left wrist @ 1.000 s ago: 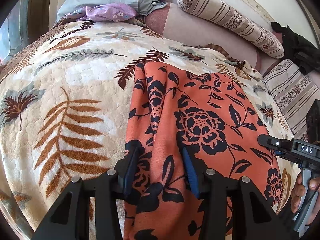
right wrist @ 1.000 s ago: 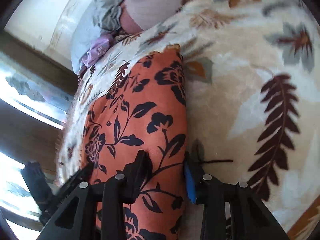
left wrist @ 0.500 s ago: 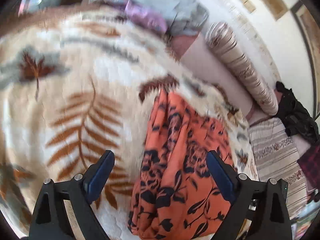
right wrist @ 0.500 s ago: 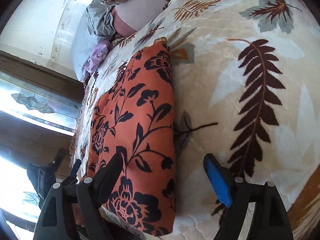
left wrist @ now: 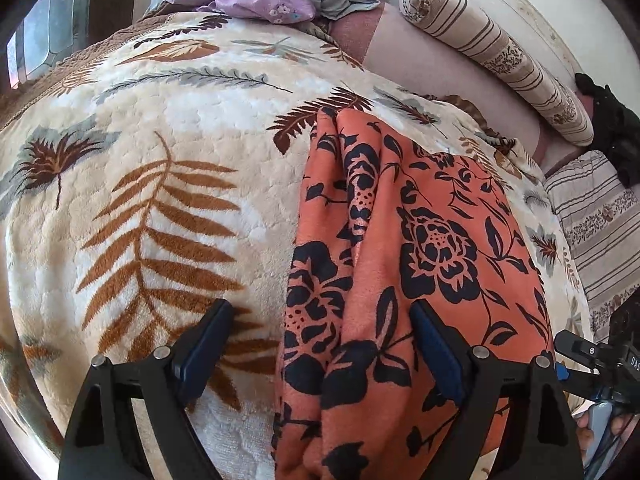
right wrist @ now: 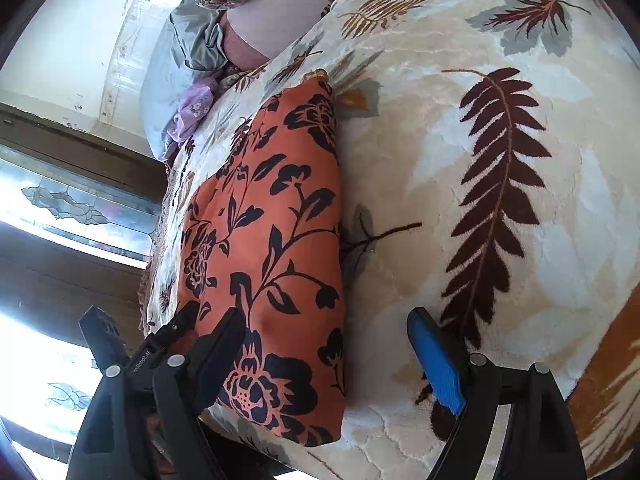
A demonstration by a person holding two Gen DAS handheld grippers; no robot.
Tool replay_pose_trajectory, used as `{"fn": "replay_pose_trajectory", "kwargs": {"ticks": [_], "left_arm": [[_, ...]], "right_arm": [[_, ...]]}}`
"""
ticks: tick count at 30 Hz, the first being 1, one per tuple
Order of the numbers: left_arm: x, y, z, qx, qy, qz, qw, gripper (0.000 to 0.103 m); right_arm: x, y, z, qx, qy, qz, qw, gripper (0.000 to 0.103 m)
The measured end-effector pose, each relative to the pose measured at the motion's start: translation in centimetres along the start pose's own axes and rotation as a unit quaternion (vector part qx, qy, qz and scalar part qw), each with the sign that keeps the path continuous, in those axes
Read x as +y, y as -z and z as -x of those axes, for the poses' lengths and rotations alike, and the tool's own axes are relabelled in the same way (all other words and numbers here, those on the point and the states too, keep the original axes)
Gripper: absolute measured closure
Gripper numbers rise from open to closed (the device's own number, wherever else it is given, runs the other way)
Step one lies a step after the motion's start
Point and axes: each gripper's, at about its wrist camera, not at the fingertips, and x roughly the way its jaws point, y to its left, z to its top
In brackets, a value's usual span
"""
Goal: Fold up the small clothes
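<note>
Just spread wide, left gripper (left wrist: 316,340) and right gripper (right wrist: 320,352) astride orange floral garment (left wrist: 400,260) edges (apparently released), nothing held.

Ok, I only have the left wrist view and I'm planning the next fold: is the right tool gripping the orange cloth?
Observer: No. The right tool has just been opening. Its jaws stand wide, astride the right edge of the orange cloth, with neither pad pressing on it.
Operator: Is that edge tidy?
Observer: Yes, it's a smooth, straight fold lying on the leaf blanket.
Operator: And the near right corner?
Observer: It lies flat on the blanket, squared off.
</note>
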Motion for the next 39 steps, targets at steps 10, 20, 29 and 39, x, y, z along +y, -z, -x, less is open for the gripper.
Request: {"fn": "replay_pose_trajectory", "kwargs": {"ticks": [10,20,29,39], "left_arm": [[0.0,-0.2,-0.2,0.006,0.003,0.004,1.0,0.013],[-0.2,-0.4,-0.5,0.008,0.009,0.006,0.9999,0.013],[-1.3,-0.1,-0.8,0.013,0.059,-0.013,0.9981,0.056],[-5.4,-2.8,4.3,-0.064,0.092,-0.028,0.9933,0.077]], "right_arm": [[1.4,-1.5,-1.8,0.002,0.026,0.015,1.0,0.018],[1.7,-2.3,-3.1,-0.005,0.024,0.028,0.999,0.011],[4.3,-2.1,-4.3,0.008,0.046,0.115,0.992,0.052],[9.0,-3.0,1.8,-0.058,0.025,0.212,0.975,0.064]]}}
